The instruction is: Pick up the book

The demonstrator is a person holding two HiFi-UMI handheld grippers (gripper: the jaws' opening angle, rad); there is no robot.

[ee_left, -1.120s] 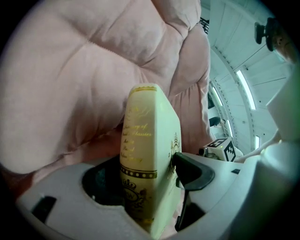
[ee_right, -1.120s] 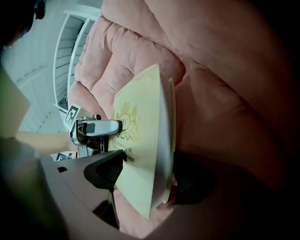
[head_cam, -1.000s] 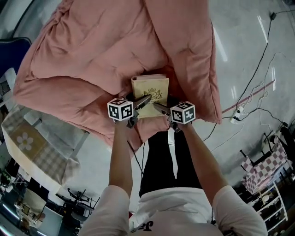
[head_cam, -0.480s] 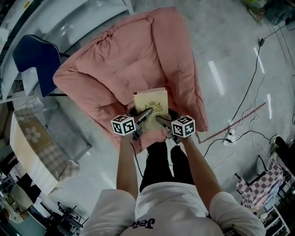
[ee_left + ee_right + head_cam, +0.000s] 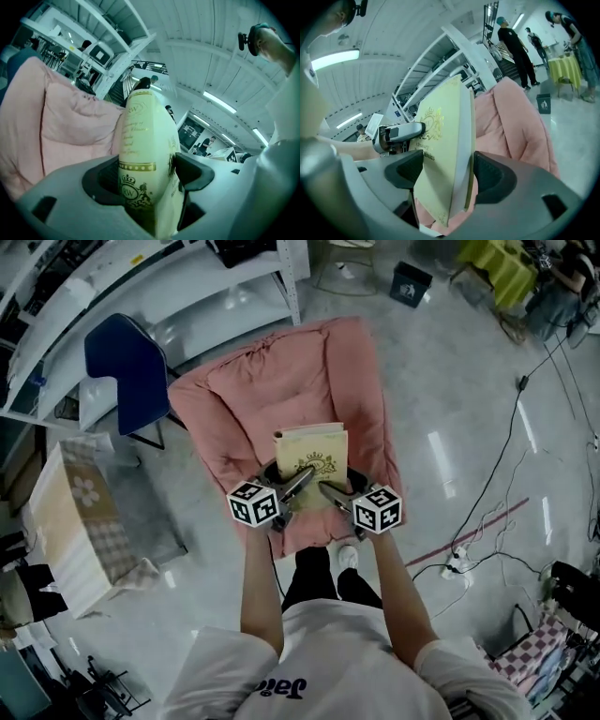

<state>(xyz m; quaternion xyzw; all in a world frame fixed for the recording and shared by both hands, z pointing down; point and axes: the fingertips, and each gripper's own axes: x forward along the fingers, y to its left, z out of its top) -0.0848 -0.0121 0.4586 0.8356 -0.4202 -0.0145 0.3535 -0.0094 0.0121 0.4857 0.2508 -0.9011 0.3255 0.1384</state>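
A pale yellow hardback book (image 5: 310, 450) with a gold crest is held up in the air over a pink quilted duvet (image 5: 281, 390). My left gripper (image 5: 302, 480) is shut on its lower left edge, and the spine (image 5: 140, 154) fills the gap between its jaws. My right gripper (image 5: 328, 489) is shut on the lower right edge, where the cover (image 5: 440, 154) and page block sit between the pads. In the right gripper view, the left gripper (image 5: 401, 132) shows beyond the book.
The duvet covers a bed or chair on a grey floor. A blue chair (image 5: 122, 357) and white shelving (image 5: 141, 277) stand at the left, with a checked box (image 5: 80, 521) beside them. Cables (image 5: 487, 502) run across the floor at right. People (image 5: 515, 42) stand far off.
The book has risen well above the duvet with both grippers still shut on it. The duvet looks much smaller and farther below than a second ago.
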